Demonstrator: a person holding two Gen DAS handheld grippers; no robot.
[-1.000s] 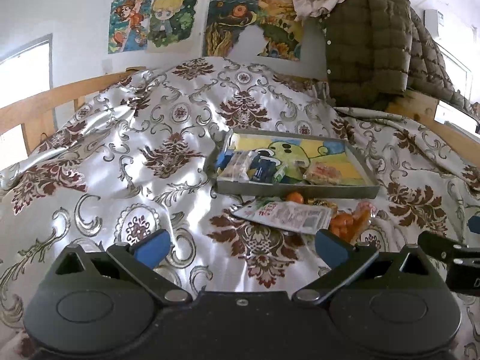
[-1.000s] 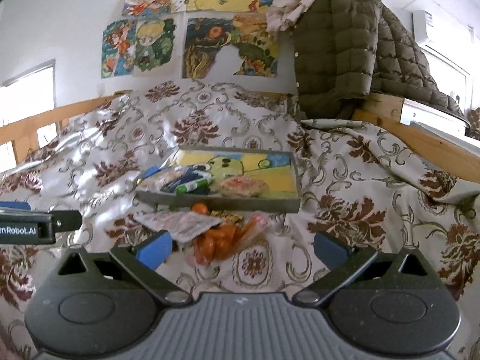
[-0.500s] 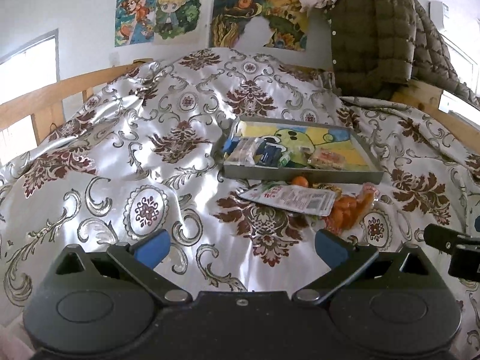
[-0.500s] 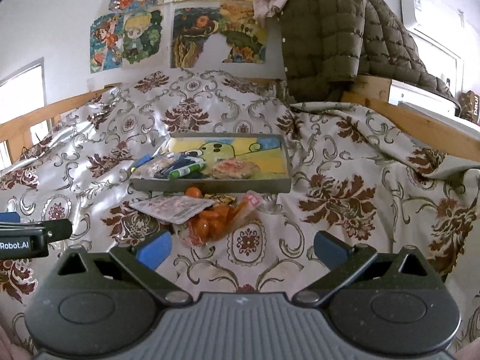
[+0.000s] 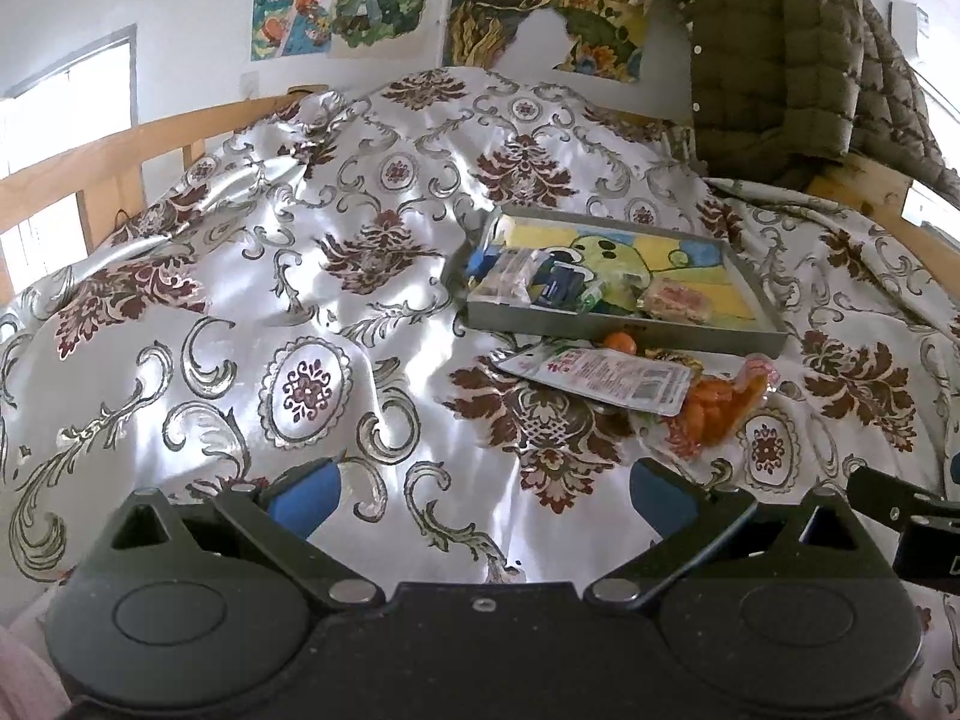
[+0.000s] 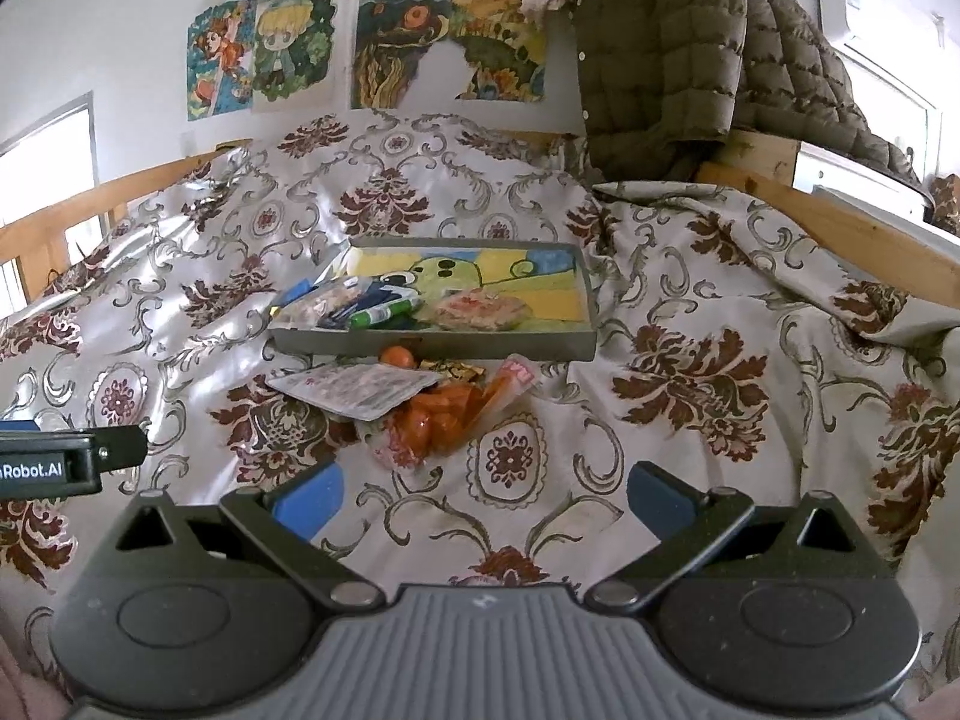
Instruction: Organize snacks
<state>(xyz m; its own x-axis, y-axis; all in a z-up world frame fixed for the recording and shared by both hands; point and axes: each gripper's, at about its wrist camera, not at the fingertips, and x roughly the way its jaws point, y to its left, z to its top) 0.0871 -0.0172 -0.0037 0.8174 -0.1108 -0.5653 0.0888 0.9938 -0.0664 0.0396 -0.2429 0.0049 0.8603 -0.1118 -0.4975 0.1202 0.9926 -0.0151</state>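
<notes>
**Both tools wide, snacks ahead on the bed**

My left tool [image 5: 483,495] and right tool [image 6: 483,495] hang spread apart, holding nothing, above the patterned bedspread [image 6: 690,312]. Ahead, the flat white packet [image 6: 354,387] overlaps the orange snack bag [image 6: 438,420], just before the grey tray [image 6: 432,348] holding other snacks.

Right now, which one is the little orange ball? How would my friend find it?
Find the shallow grey tray with the cartoon picture on the flowered satin bedspread. Just outside its near wall sits the small round orange ball, behind the flat white snack packet. It is single and loose, unlike the clear bag of orange snacks nearby.
</notes>
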